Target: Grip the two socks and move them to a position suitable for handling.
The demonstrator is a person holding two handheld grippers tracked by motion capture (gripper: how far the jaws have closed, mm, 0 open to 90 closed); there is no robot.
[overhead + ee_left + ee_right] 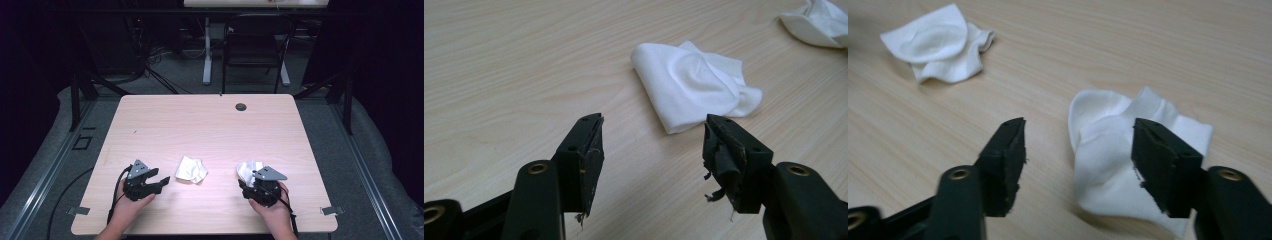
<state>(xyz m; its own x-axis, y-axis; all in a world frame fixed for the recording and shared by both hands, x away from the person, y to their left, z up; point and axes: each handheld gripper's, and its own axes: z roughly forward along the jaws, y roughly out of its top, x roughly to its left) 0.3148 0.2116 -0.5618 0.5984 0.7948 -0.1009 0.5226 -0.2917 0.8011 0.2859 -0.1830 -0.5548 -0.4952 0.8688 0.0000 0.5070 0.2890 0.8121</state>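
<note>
Two soft white socks lie rumpled on the pale wood-grain table [200,115]. The middle sock [190,169] is a folded, creased lump, its long axis running left to right. The right sock [1128,160] lies just beneath the right gripper [1078,165], whose jaws stand spread, pinching nothing. The left gripper [651,160] points at the middle sock, jaws also spread.

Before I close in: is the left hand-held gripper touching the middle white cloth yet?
Apart. In the left gripper view, bare table shows between the open left hand-held gripper and the middle white cloth, which lies ahead of the tips.
</note>
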